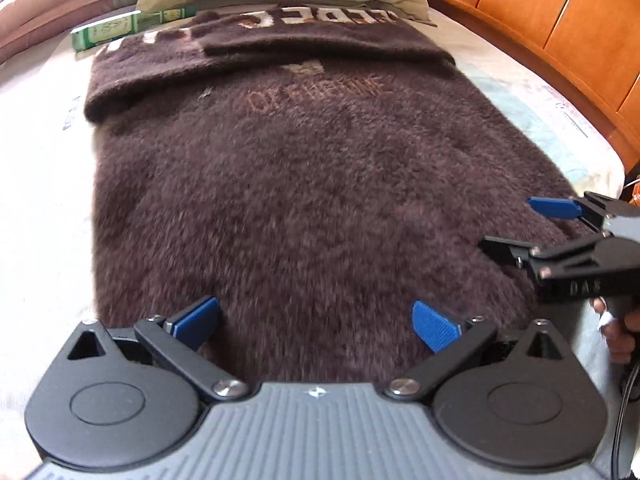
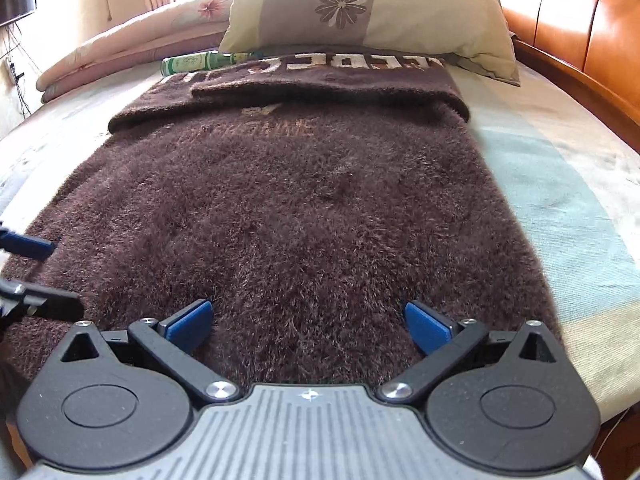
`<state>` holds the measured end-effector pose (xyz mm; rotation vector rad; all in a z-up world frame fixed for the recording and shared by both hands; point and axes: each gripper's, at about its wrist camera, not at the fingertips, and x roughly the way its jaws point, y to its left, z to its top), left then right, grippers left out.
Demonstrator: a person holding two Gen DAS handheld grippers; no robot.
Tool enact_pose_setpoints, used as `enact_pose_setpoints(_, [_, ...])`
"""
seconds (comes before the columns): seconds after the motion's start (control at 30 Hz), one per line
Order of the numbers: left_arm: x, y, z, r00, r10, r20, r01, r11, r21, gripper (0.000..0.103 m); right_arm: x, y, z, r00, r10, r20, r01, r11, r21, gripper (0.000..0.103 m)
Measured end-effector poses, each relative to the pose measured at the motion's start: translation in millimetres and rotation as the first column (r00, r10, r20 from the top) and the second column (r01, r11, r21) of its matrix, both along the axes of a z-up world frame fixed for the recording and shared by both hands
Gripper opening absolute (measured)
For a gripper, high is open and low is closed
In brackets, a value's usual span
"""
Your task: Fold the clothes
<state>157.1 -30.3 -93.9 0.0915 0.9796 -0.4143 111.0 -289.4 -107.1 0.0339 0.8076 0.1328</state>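
- The brown fuzzy sweater [image 2: 296, 216] lies flat on the bed [image 2: 560, 184], running lengthwise from the near edge toward the pillow [image 2: 372, 4].
- At its far end, 2 sleeves [image 1: 256, 56] lie folded across the body, one over the other, with pale lettering showing on the upper band; the long sides look straight, so the garment reads as a narrow rectangle.
- The near hem sits just below both tools and is not doubled over.
- The left gripper [image 1: 316, 320] hovers low over the near hem, its blue fingers [image 1: 434, 326] spread wide with nothing between them.
- The right gripper [image 2: 306, 320] is over the same hem, further right, fingers [image 2: 190, 324] likewise parted and empty; in the left view it shows from the side, also spread.
- My reading: the sleeve folds are in place, and what is left is the lengthwise fold, bringing the near hem up toward the collar end, perhaps more than 1 time.
- A green box [image 1: 104, 32] lies beside the far end, near the pillow, clear of the fabric's near half.
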Motion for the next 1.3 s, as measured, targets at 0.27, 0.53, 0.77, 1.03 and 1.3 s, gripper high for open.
enact_pose_setpoints(0.27, [-19,10,4,0.999,-0.049,0.016,0.049,0.999,0.019,0.102,-11,-4,-6,0.997,-0.018,0.073,0.017,1.0,0.023,0.103])
enact_pose_setpoints(0.53, [66,29,49,0.997,0.052,0.06,-0.049,0.997,-0.056,0.102,-16,-7,-7,0.994,-0.021,0.108,0.015,0.999,0.052,0.103])
enact_pose_setpoints(0.77, [97,40,34,0.993,0.11,0.031,-0.106,0.988,-0.111,0.102,-17,-12,-7,0.992,-0.043,0.119,0.03,0.994,0.105,0.103])
enact_pose_setpoints(1.03, [112,50,11,0.989,0.144,0.027,-0.139,0.98,-0.143,0.102,-22,-33,-8,0.986,-0.084,0.142,0.044,0.963,0.264,0.103])
enact_pose_setpoints(1.3, [151,34,22,0.993,0.116,0.015,-0.113,0.985,-0.131,0.102,-22,-23,-8,0.987,-0.064,0.151,0.033,0.979,0.199,0.103])
